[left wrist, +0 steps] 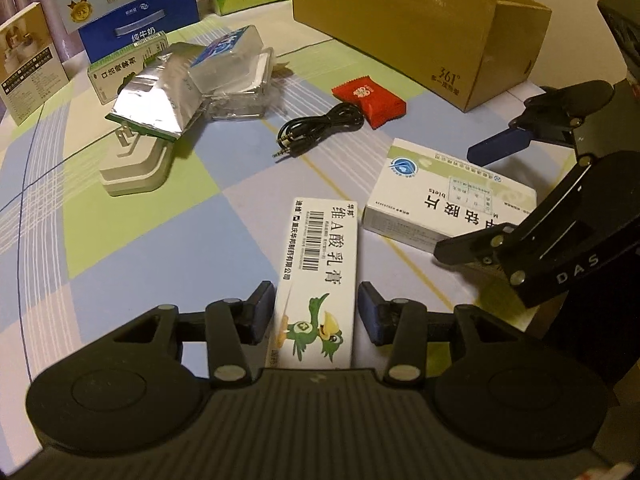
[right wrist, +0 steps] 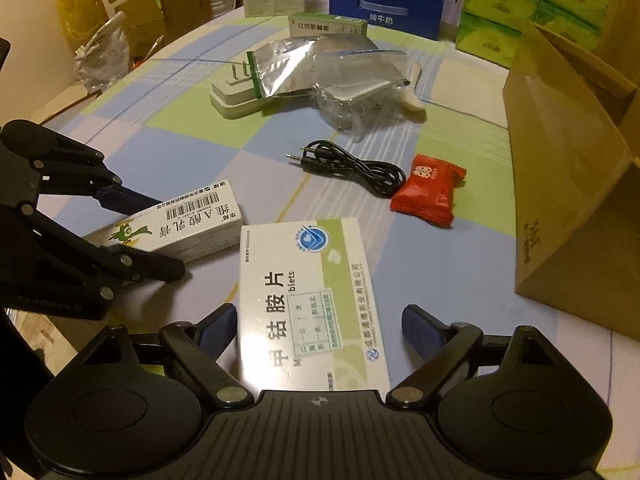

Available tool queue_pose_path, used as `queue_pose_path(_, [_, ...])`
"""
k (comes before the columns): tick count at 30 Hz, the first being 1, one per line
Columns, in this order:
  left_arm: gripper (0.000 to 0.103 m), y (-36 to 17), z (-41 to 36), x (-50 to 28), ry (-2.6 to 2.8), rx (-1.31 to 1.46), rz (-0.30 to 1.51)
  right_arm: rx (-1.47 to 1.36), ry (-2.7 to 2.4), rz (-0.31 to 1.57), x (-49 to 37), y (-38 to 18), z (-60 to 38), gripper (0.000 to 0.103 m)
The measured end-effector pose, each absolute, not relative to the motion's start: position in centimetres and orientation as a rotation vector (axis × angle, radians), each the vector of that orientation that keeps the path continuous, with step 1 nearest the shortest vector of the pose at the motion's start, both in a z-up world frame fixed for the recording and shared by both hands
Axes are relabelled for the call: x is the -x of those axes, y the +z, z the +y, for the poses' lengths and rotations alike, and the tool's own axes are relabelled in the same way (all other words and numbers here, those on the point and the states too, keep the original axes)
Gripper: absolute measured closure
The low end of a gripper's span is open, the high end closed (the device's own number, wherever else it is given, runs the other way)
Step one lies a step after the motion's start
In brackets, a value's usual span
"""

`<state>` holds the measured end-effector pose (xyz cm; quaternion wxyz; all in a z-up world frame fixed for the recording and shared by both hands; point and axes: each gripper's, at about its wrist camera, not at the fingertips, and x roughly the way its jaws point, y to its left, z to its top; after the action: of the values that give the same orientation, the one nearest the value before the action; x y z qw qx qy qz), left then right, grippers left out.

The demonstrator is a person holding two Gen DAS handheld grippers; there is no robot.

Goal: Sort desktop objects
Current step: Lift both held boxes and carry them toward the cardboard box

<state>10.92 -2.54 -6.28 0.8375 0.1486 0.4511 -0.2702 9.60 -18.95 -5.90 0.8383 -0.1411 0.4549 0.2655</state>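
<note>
1. Long ointment box (left wrist: 316, 280) flat on the checked cloth (left wrist: 160, 240), straddled by left gripper (left wrist: 316, 312): jaws wide, not yet pinching, lined up for its narrow sides.
2. Tablet box (right wrist: 308, 300) at its 2 o'clock, bracketed likewise by right gripper (right wrist: 320, 332), spread wide.
3. Cardboard carton (right wrist: 568, 200) at 3 o'clock of the tablet box, probably the destination.
4. Audio cable (right wrist: 352, 164) and red candy (right wrist: 428, 192) at 12, untouched.

- Table (left wrist: 120, 216) under a checked cloth: blue, green, pale lilac squares with thin stripes.
- Far edge lined with a blue milk carton (right wrist: 384, 8), green tissue packs (right wrist: 516, 4) and a small printed box (left wrist: 28, 60).
- Yellow bag (right wrist: 80, 4) and brown cartons (right wrist: 160, 16) beyond the left edge.
- Plain cream wall (right wrist: 32, 20).
- Warm, dim indoor light.
</note>
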Motion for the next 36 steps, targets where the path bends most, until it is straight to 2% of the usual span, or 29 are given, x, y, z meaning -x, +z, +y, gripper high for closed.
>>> queue_pose_path(3, [0.068,-6.4,-2.4,-11.2,-0.559,-0.290,0.958,0.294,0.557,0.959,-9.7,-6.2,-18.9,0.019])
queue_pose_path(6, [0.069,-6.4,-2.4,-11.3,-0.542,-0.277,0.960,0.273,0.561,0.966,-9.8,-6.3,-18.9,0.033])
queue_pose_path(24, [0.070,-4.6,-3.2,-10.1,-0.426,-0.203,0.944,0.193,0.510,0.884,-8.5,-2.9,-20.6,0.035])
queue_pose_path(30, [0.070,-2.3,-4.3,-10.0,-0.418,-0.196,0.921,0.174,0.484,0.820,-8.2,0.2,-21.8,0.034])
queue_pose_path(36, [0.070,2.3,-7.5,-11.3,-0.461,-0.204,0.872,0.125,0.429,0.716,-9.5,6.1,-24.7,0.034])
